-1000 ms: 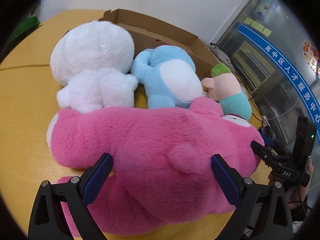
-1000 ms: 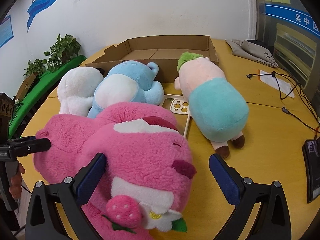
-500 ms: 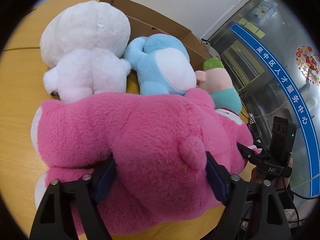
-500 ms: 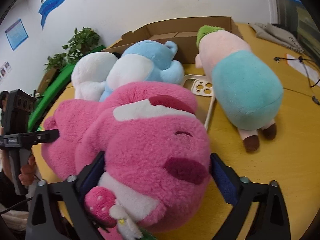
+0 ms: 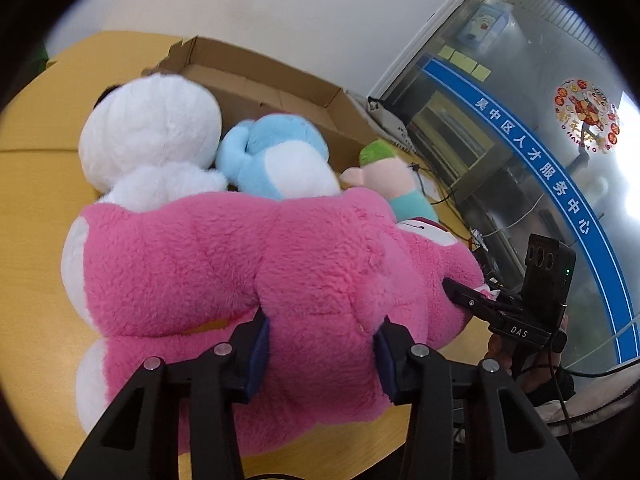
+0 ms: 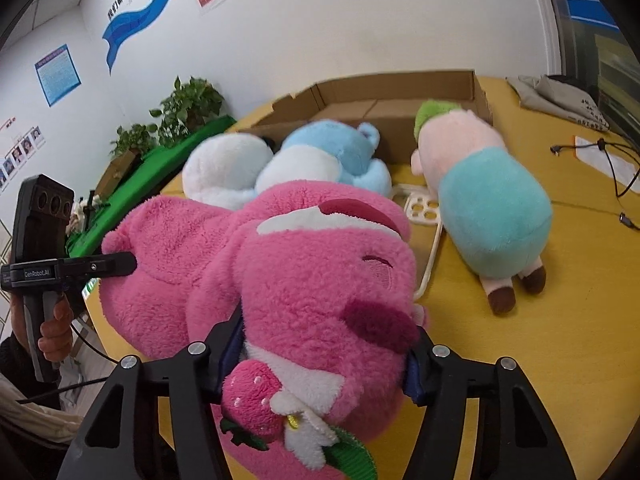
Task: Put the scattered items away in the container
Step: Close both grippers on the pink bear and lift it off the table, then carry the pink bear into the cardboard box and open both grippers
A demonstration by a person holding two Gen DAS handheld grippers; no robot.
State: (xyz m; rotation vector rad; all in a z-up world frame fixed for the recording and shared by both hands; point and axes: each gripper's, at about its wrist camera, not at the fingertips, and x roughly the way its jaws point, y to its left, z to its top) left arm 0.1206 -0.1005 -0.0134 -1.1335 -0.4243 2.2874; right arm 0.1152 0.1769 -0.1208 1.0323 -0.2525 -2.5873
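Observation:
A big pink plush bear (image 5: 248, 264) lies on the yellow table (image 5: 32, 184). My left gripper (image 5: 320, 348) is shut on its back end, the fur bulging between the jaws. My right gripper (image 6: 324, 356) is shut on its head (image 6: 320, 280), just above the plush strawberry (image 6: 252, 400). Behind the bear lie a white plush (image 5: 152, 140), a blue plush (image 5: 280, 160) and a pink-and-teal plush with green hair (image 6: 488, 188). The open cardboard box (image 6: 400, 96) stands behind them; it also shows in the left wrist view (image 5: 256, 80).
A cream phone case (image 6: 424, 216) lies between the bear and the teal plush. Cables (image 6: 612, 168) and a grey cloth (image 6: 560, 96) lie at the table's right. Green plants (image 6: 188, 108) stand off the table's left edge.
Both grippers have closed from wide open onto the pink bear, the left on its back end and the right on its head. The bear looks slightly raised and bunched.

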